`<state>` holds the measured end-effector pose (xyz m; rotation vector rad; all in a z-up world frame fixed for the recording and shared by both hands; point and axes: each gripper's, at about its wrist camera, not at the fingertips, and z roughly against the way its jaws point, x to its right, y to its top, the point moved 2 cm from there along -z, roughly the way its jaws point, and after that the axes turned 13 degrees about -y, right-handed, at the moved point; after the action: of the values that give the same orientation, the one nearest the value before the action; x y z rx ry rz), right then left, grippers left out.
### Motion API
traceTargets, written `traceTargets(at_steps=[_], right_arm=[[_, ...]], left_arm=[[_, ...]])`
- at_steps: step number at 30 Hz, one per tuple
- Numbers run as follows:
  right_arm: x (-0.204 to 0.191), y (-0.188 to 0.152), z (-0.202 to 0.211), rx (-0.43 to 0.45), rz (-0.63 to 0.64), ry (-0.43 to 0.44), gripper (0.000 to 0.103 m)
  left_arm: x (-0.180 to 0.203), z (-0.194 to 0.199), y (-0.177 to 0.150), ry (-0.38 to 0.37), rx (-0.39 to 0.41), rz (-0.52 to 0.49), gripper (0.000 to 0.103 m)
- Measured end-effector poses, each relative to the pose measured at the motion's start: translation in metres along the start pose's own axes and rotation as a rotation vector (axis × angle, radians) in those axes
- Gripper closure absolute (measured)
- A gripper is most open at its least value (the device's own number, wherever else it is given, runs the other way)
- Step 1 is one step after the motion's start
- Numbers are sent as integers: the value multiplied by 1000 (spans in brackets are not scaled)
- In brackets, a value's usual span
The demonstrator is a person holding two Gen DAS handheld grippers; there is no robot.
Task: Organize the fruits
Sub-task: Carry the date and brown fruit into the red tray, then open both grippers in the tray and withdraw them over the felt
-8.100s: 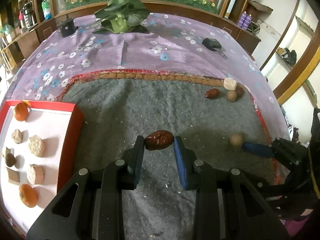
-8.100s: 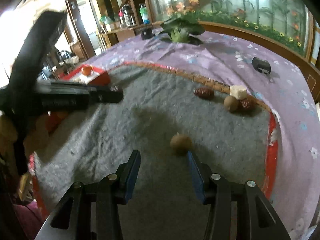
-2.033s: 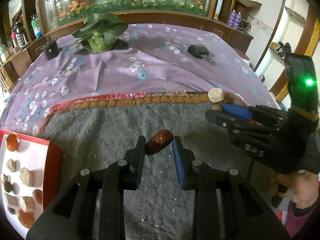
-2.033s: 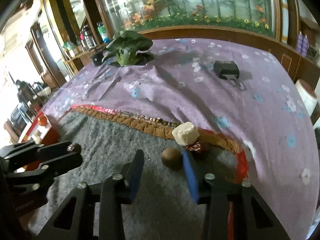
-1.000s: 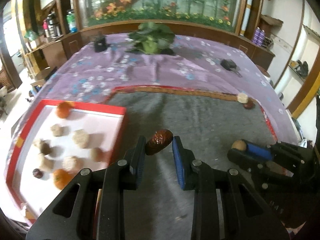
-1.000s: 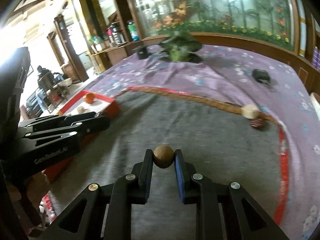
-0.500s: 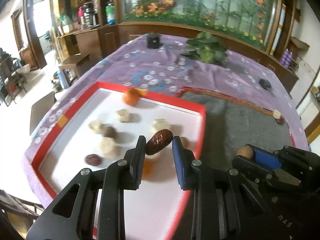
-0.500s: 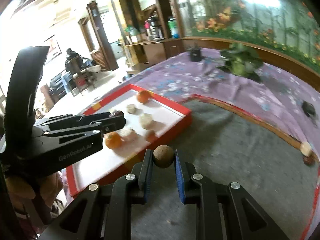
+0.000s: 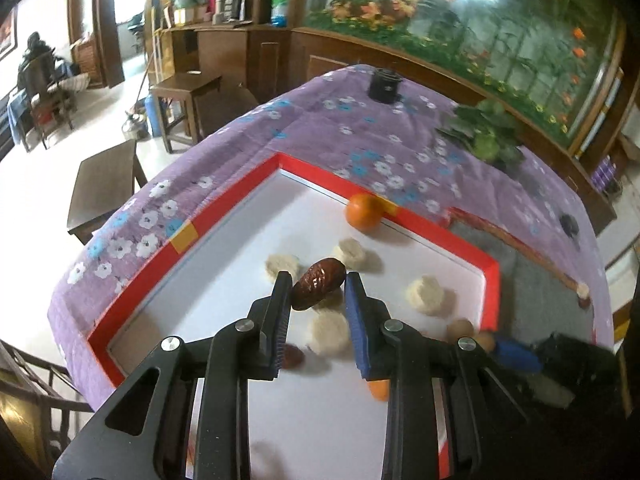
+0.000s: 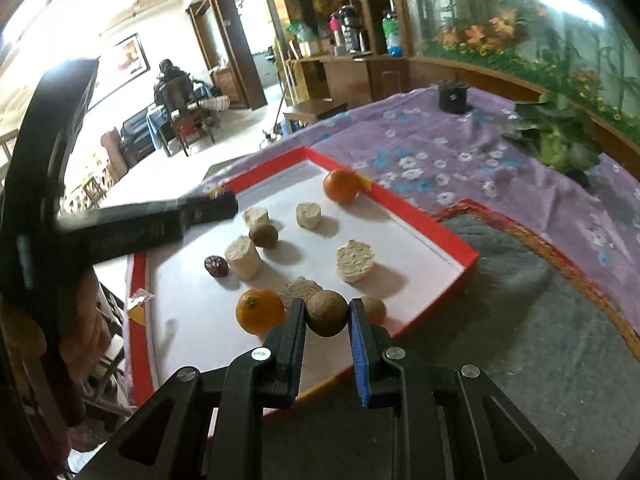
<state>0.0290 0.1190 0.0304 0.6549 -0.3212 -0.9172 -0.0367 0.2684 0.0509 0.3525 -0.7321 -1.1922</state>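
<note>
The purple floral cloth (image 9: 372,136) covers the table; a grey felt mat (image 10: 520,344) w/ a red-and-tan woven border lies on it, just beside the red tray (image 9: 224,216). The tray is a shallow rectangular box w/ red walls and a smooth white floor.

Left gripper (image 9: 316,292): jaws partway closed, clenched on a red date (image 9: 318,283), which is glossy, wrinkled, oblong and tilted across the gap. It hangs above the tray's middle, over the pale pieces. The black jaw arms are hard plastic w/ blue pads.

Right gripper (image 10: 326,314): jaws narrowly spaced, grasping a brown round fruit (image 10: 327,313) w/ a dull, rough skin. It sits over the tray's near edge, by the mat side.

Inside the tray: one orange (image 10: 341,186) at the far corner, touching the wall, and a second orange (image 10: 259,311) near the front, just beside the right gripper. Both are smooth and shiny. Several pale chunks (image 10: 355,261), cylindrical w/ crumbly cut faces, are scattered across the tray's centre. A brown ball (image 10: 263,236) sits between two of them, and a small dark red date (image 10: 216,266) lies toward the tray's left side.

Beyond the tray's far wall, on the cloth: a leafy green plant (image 10: 560,136) and a small black object (image 9: 384,85).
</note>
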Motion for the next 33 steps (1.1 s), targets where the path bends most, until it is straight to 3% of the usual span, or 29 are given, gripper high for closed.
traceTargets(at_steps=[11,22,26,28,30,32,33], right_arm=[[-29,42,-39,-11,66,69,83],[-33,42,-68,-61,78,66,83],[-32,38,-63,-56,60,84,64],[-33,36,-58,-50,67,79,63],[-32,34,-51,-42,68,74,63],[-29,31,-42,-30,59,77,63],[-27,29,-38,-26,56,78,63]], left_arm=[[-30,-33,22,74,-40,53,77],[-42,-50,22,100,-66,88,77],[-42,-51,19,111,-70,87,77],[-41,-50,17,131,-69,75,77],[-38,-47,16,150,-61,61,72],[-35,-42,14,157,-43,60,57],[-33,-38,14,159,-29,57,54]])
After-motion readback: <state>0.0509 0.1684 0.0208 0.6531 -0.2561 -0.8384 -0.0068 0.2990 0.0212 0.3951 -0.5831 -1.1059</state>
